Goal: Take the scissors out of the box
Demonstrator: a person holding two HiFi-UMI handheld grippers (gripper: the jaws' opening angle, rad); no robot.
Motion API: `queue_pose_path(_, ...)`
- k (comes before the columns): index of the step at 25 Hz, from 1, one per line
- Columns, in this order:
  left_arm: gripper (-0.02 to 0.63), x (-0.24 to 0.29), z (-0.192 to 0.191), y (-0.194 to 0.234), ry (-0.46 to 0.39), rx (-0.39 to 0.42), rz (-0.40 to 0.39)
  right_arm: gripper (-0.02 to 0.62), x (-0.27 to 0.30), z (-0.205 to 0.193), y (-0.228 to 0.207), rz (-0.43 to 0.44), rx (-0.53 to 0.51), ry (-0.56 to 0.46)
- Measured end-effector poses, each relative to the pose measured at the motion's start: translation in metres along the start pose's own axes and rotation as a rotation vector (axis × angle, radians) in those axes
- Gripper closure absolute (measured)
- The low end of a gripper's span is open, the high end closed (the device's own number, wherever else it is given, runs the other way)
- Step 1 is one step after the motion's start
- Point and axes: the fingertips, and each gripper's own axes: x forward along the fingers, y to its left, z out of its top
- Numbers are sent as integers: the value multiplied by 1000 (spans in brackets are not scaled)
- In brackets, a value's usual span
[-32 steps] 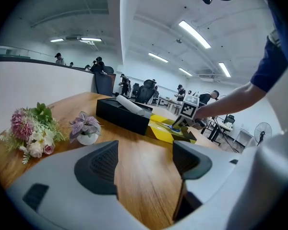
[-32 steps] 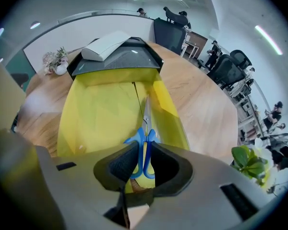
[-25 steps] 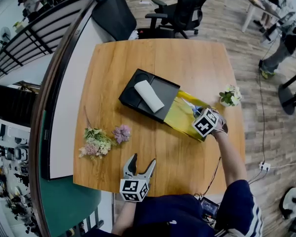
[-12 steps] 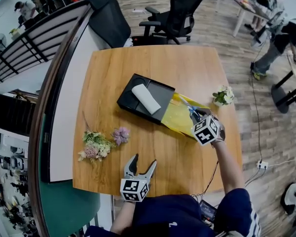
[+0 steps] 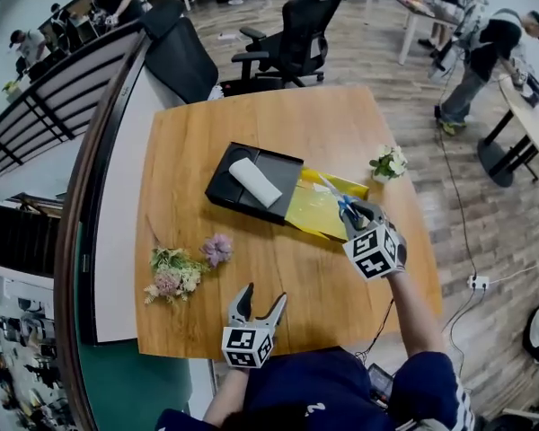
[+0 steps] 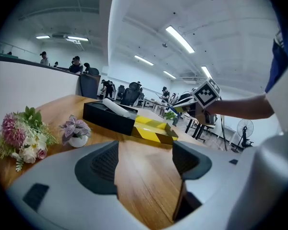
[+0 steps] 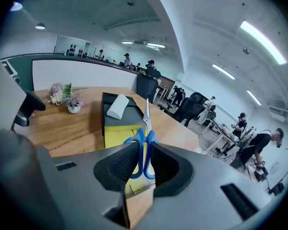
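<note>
My right gripper (image 7: 143, 163) is shut on the blue handles of the scissors (image 7: 144, 145), whose blades point up and away. In the head view the scissors (image 5: 341, 205) hang above the right end of the yellow drawer (image 5: 313, 208), with the right gripper (image 5: 352, 214) clamped on them. The drawer sticks out of a black box (image 5: 279, 166) that carries a white roll (image 5: 253, 182). My left gripper (image 5: 260, 300) is open and empty near the table's front edge, low over the wood (image 6: 144, 163). From there I see the box (image 6: 105, 118) and the raised scissors (image 6: 179, 102).
A flower bunch (image 5: 171, 272) and a small purple potted plant (image 5: 217, 247) lie left of the box. A little white-flowered pot (image 5: 387, 162) stands near the table's right edge. Office chairs and people are beyond the table's far side.
My right gripper has lifted the scissors up out of the yellow drawer and drawn them toward me. The left gripper has stayed where it was.
</note>
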Motion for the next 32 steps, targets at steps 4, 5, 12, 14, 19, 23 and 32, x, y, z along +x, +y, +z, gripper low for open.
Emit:
queue_pose_path(4,256,-6,-2,-8,-4,19,-34,502,-27,1,12,-37,17,-34)
queue_pose_path(5,256,-7,-1,-9,-8,23,-42,502,-33,2,15,-43,26,-45)
queue_pose_path(12,258,-12,-2,-22,-11,48,-92,502,-80,8,35,-98,117,-126)
queue_pose_path(14,258,-15,-3,-27,-12,50,-105,502,-92,5,42,-112,156,-143)
queue_pose_path(19,259,-23,-4,-36,-25,65,-136,502,-123,2,61,-148,235,-224)
queue_pose_path(23,261,-28,-11,-38,-19,71,-148,500,-140,-8,81,-187,291,-276)
queue_pose_path(32,264,-45,-30,-46,-2,83,-196,500,-168,-36,139,-213,448,-338)
